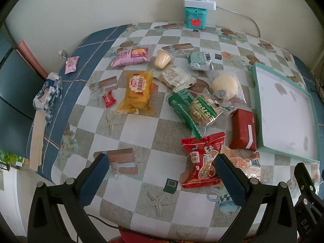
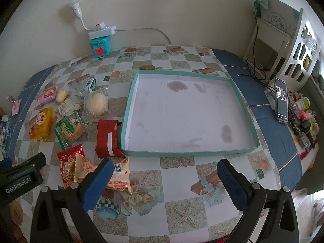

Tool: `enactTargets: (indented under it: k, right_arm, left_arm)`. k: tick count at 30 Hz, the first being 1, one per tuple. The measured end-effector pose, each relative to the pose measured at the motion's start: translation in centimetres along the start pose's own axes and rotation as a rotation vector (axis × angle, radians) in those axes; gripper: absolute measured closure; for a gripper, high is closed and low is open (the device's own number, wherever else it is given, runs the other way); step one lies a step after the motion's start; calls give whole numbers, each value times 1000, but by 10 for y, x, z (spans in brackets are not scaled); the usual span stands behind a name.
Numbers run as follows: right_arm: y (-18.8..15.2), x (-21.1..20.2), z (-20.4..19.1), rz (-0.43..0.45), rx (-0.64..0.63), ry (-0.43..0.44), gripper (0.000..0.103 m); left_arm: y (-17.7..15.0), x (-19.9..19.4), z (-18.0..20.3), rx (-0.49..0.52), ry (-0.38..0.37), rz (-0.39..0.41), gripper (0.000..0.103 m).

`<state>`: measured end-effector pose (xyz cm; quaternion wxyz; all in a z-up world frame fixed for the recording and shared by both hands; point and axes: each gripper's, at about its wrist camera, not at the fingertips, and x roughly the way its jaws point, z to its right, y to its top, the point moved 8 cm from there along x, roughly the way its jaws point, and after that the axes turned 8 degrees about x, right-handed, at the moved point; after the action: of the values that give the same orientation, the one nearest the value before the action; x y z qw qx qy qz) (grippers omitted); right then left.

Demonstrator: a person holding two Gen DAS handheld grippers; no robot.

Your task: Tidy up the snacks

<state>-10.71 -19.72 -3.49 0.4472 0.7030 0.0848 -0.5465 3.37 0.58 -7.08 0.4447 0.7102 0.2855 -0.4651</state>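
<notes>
A: Where did the tongs stand just then?

B: Both were spread wide and held nothing. The left tongs (image 1: 162,180) hung low over the table (image 1: 141,133), and the right tongs (image 2: 165,184) hung over bare cloth in front of the tray (image 2: 129,109).

A: And the snacks?

B: All lay to the left of the tray, none inside it. Nearest the front, the red peanut bag (image 1: 202,160) lay just inside the left tongs' right finger (image 1: 230,180), with its long axis running away from the camera, roughly in line with the fingers. An orange packet (image 2: 119,174) lay beside it, partly under the right tongs' left finger (image 2: 97,184).

A: Which hand looked better placed?

B: The left one, I'd judge; the bag sat right of centre in its gap, so a small shift rightward seemed needed.

A: Farther back?

B: A dark red pack (image 2: 107,137) touched the tray's left wall. Beyond it lay a green biscuit packet (image 1: 194,109), a yellow cake packet (image 1: 137,91), a wrapped round bun (image 1: 224,85) and a pink packet (image 1: 131,56), all left of the tray.
</notes>
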Motion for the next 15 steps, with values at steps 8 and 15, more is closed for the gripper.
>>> enactTargets:
  k: [8,15]
  right_arm:
    - [0,0,0,-1,-3,0,0]
    - [0,0,-1,-1,-4,-1,0]
  left_arm:
    - [-1,1,-1,-2,-1,-3,0]
    - [-3,3,-2,-6,-2,-4,0]
